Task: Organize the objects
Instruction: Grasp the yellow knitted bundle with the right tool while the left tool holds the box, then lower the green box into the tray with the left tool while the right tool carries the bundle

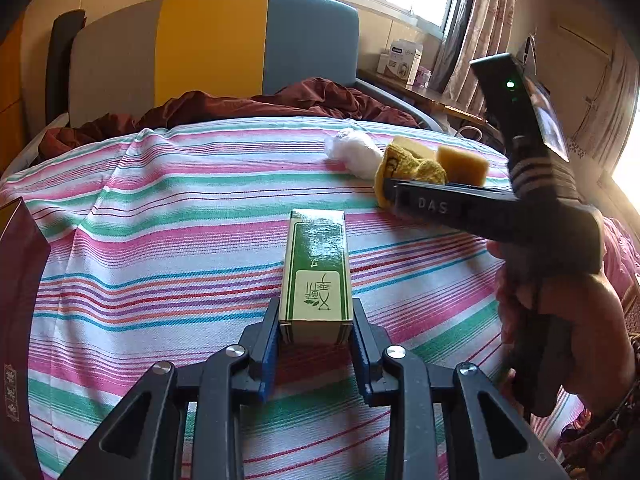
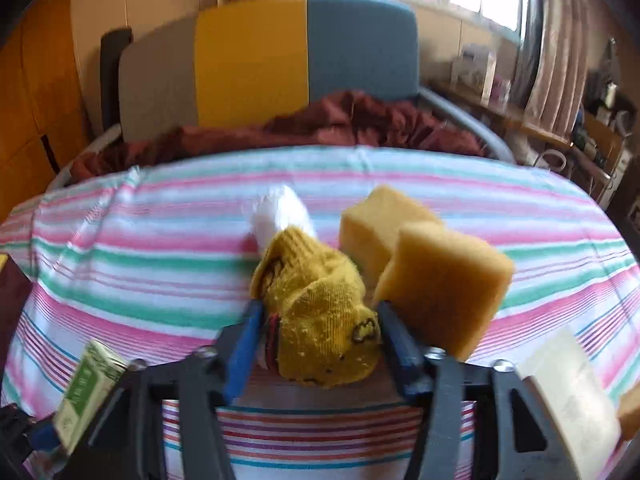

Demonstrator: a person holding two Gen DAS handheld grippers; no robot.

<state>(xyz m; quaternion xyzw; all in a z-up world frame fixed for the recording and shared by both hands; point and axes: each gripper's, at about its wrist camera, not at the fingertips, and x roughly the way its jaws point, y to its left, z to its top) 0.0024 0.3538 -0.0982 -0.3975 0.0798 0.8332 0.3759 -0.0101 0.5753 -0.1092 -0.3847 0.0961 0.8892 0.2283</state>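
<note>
My left gripper is shut on the near end of a green and cream box, which points away from me over the striped sheet. The box also shows in the right wrist view at the lower left. My right gripper is shut on a mustard-yellow sock, held above the bed; it shows from the side in the left wrist view, with the sock at its tips. Two yellow sponges and a white cotton wad lie just beyond the sock.
A dark red blanket is bunched at the head of the bed, against a grey, yellow and blue headboard. A dark red box stands at the left edge. A cream block lies at the right. A cluttered shelf runs under the window.
</note>
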